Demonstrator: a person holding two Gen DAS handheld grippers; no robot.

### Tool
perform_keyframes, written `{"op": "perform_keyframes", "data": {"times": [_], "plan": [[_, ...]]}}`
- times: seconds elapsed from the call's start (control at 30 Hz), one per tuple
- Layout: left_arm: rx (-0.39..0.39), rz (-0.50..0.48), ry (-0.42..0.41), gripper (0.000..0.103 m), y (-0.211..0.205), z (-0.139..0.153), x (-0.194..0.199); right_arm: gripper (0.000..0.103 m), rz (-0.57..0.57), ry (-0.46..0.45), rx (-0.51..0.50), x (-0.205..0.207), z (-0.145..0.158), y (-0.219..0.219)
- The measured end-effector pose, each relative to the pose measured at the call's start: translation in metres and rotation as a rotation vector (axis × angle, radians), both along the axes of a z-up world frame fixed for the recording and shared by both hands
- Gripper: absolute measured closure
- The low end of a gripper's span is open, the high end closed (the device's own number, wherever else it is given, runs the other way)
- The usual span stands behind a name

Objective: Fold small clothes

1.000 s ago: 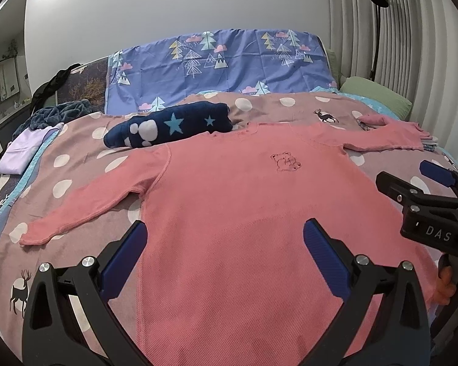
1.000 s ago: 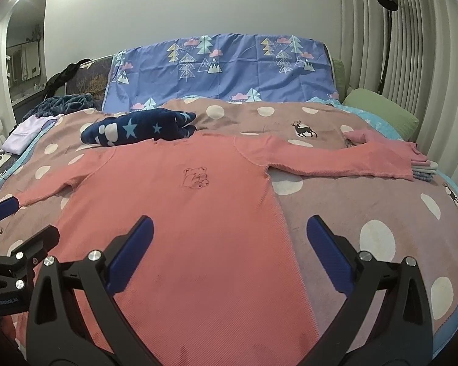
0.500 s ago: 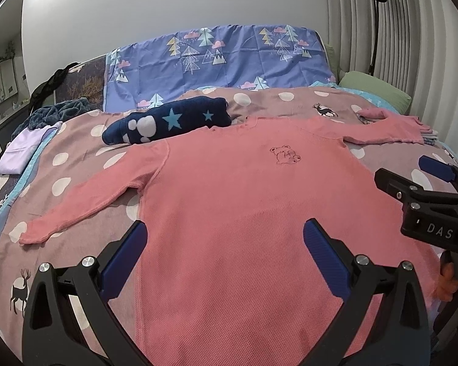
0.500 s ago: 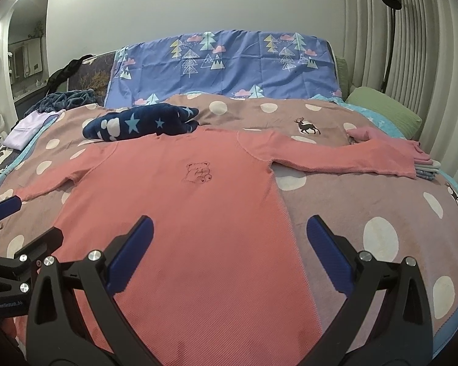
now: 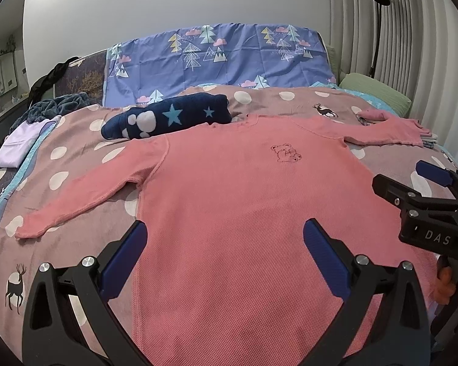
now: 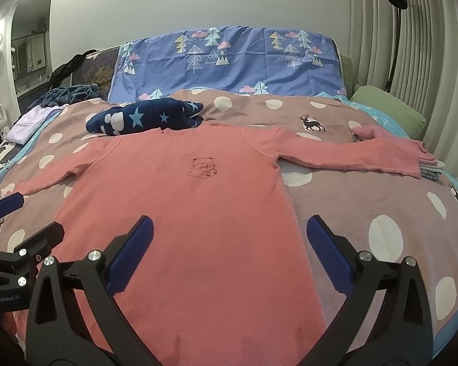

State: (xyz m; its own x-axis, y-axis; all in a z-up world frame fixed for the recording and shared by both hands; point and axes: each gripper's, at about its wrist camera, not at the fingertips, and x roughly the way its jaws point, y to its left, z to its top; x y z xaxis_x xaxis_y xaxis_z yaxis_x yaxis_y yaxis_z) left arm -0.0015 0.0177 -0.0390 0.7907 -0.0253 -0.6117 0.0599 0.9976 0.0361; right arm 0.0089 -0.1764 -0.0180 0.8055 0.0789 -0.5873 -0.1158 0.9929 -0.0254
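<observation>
- Lying flat and face up on a bed, a small pink long-sleeved knit top [image 5: 244, 201] with a little bear outline on its chest fills the middle of both views, its hem nearest the cameras and its neckline farthest away.
- Both sleeves stretch straight out to the sides; the cuff on the right-hand side rests on a small pile of folded clothes [image 6: 427, 164] near the bed's right edge.
- Under the top is a dusty-pink bedspread with white dots and black deer [image 6: 366, 201].
- A rolled navy fleece garment with pale stars and white cloud shapes [image 5: 168, 117] lies just beyond the neckline, touching or nearly touching it.
- The left gripper [image 5: 223, 253], black with blue pads, hovers over the top's lower left part with its jaws spread wide, holding nothing.
- The right gripper [image 6: 229, 250], same build, hovers over the lower right side seam, jaws likewise spread wide and empty.
- Each gripper shows at the edge of the other's view, side by side above the hem.
- A blue cover printed with trees and clouds [image 6: 229, 58] stands at the head of the bed, a green pillow [image 6: 387, 106] at its right.
</observation>
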Motion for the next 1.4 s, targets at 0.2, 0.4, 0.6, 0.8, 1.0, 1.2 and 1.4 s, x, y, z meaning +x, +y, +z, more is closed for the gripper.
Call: {"op": "perform_keyframes", "data": {"times": [0.2,0.4,0.6,0.8,1.0,1.2,1.4], "plan": [[-0.013,0.005,0.009,0.001,0.002,-0.002,0.001,0.002,0.0,0.004,0.0,0.0,-0.001,0.001],[-0.023,0.01,0.014,0.001,0.007,-0.004,0.001,0.002,0.003,0.008,-0.004,0.001,-0.002,0.004],[-0.066,0.025,0.017,0.001,0.017,-0.005,0.003,0.002,0.004,0.009,-0.008,0.001,-0.002,0.005],[-0.095,0.067,0.031,0.001,0.03,-0.008,0.006,0.002,-0.001,0.018,-0.007,0.003,-0.003,0.004],[-0.089,0.091,0.033,0.001,0.036,-0.012,0.005,0.002,0.004,0.032,-0.023,0.005,-0.006,0.006],[-0.098,0.082,0.024,0.002,0.042,-0.015,0.002,0.002,0.012,0.046,-0.061,0.005,-0.014,0.01],[-0.116,0.128,0.04,0.01,0.067,-0.024,0.005,0.002,0.006,0.085,-0.018,0.01,-0.02,0.003]]}}
